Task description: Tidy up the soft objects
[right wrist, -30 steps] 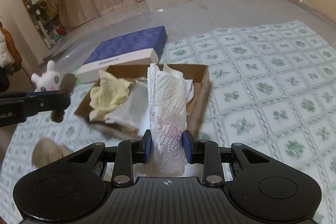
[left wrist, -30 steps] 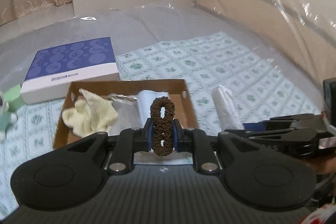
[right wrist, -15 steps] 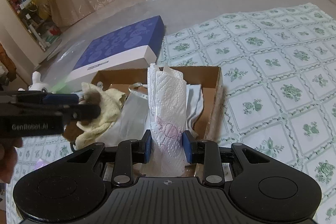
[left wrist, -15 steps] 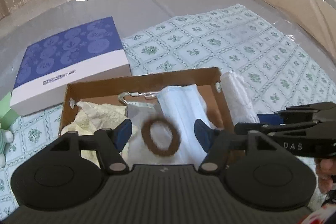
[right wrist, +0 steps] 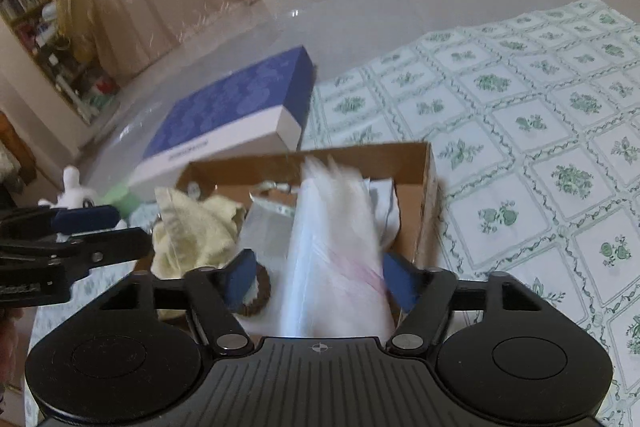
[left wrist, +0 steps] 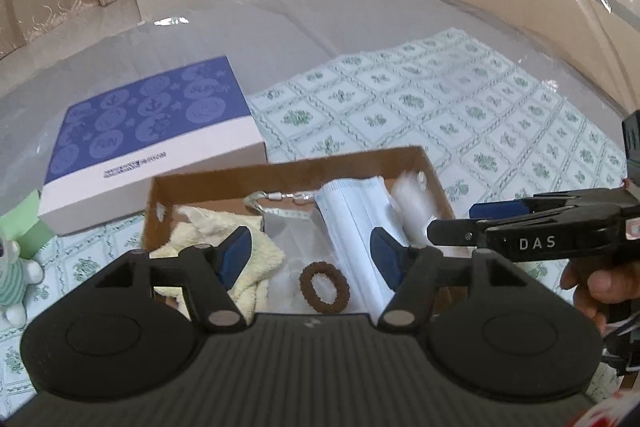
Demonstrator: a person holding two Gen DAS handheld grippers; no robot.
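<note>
A brown scrunchie [left wrist: 325, 287] lies loose in the cardboard box [left wrist: 280, 171], just below my left gripper [left wrist: 312, 259], which is open and holds nothing. A pale yellow cloth [left wrist: 224, 247] and a blue face mask [left wrist: 356, 211] also lie in the box. In the right wrist view my right gripper [right wrist: 320, 277] hangs over the box's right end [right wrist: 428, 187], and its jaws are opening. A folded white paper towel [right wrist: 336, 239], blurred, stands between them, free of the pads. The scrunchie [right wrist: 256, 291] shows beside the left pad.
A blue and white flat box [left wrist: 152, 131] lies behind the cardboard box. A small plush toy [left wrist: 12, 267] sits at the left on the green-patterned sheet [left wrist: 480, 107]. Clear plastic covers the bed beyond. A hand [left wrist: 592, 279] holds the right gripper [left wrist: 452, 221].
My left gripper opened and dropped the scrunchie into the box. My right gripper's jaws spread off the paper towel, which now blurs downward. Both grippers came closer over the box.
</note>
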